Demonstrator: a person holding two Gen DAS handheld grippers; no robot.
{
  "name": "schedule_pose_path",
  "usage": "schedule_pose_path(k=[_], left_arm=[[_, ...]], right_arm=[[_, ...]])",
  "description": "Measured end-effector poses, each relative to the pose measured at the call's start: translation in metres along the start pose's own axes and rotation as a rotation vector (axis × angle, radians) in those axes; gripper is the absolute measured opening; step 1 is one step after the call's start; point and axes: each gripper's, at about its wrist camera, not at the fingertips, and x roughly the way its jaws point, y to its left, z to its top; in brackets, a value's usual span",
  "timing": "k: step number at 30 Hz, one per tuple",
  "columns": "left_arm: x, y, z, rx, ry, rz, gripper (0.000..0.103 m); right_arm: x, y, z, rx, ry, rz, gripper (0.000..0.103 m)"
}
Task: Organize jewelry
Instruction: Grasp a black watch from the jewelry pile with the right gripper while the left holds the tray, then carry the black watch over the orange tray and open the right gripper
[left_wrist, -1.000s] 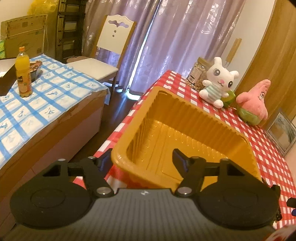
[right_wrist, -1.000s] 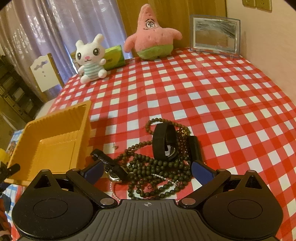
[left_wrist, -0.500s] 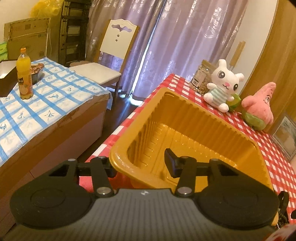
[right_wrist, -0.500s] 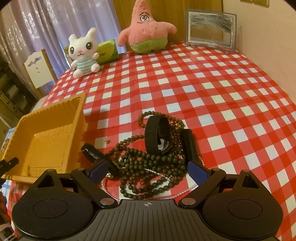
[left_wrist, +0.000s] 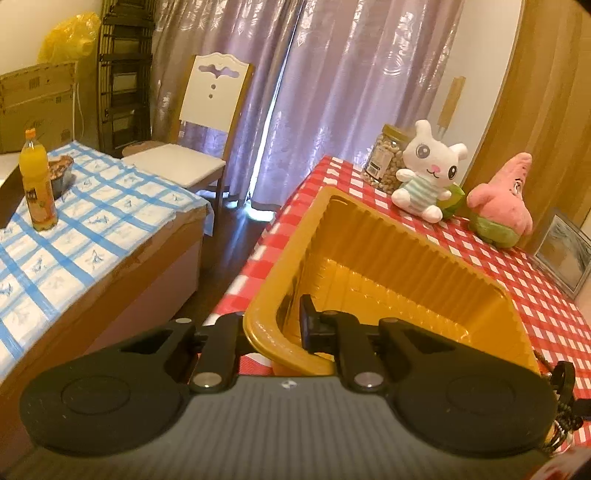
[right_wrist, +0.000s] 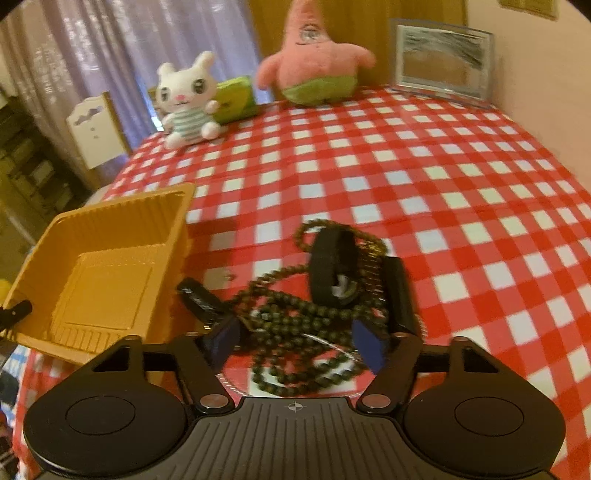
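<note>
The left tongs (left_wrist: 275, 332) were clamped on the near wall of the yellow tray (left_wrist: 388, 258), one finger outside and one inside it. The tray stood at the left edge of the tabletop (right_wrist: 424, 177), which wore a red-and-white checked cloth, and its floor was bare.

The right tongs (right_wrist: 295, 338) were closing over the jewelry pile (right_wrist: 306, 314), their blue pads either side of the tangled dark bead necklace (right_wrist: 295, 325) but not yet pressing on it. The pile lay just right of the tray, toward the near edge of the tabletop. In it, a black wristband (right_wrist: 330, 271) stood on edge behind the beads, a black strap (right_wrist: 400, 295) lay along their right side, and another black piece (right_wrist: 201, 302) lay by the tray's wall. A thin pale chain (right_wrist: 332, 341) ran through the beads.

Along the far edge sat a white rabbit plush (right_wrist: 184, 99), a pink star plush (right_wrist: 314, 62) and a picture frame (right_wrist: 441, 59).
</note>
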Motion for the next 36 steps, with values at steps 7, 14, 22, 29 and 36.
schedule_pose_path(k=[7,14,22,29,36], left_arm=[[-0.013,0.009,0.015,0.027,-0.049,0.022,0.010],[-0.018,0.006,0.012,0.035,-0.055,0.041,0.011],[-0.021,0.004,0.012,0.040,-0.046,0.040,0.011],[-0.024,0.003,0.010,0.043,-0.039,0.040,0.011],[-0.027,0.001,0.008,0.047,-0.034,0.036,0.011]], right_arm=[[0.023,0.024,-0.004,-0.151,0.003,0.073,0.039],[0.052,0.038,-0.008,-0.246,0.013,0.054,0.037],[0.057,0.024,0.000,-0.076,0.031,0.094,0.016],[0.037,0.011,0.016,0.116,0.014,0.164,0.016],[0.011,0.030,0.034,0.192,-0.030,0.301,0.016]])
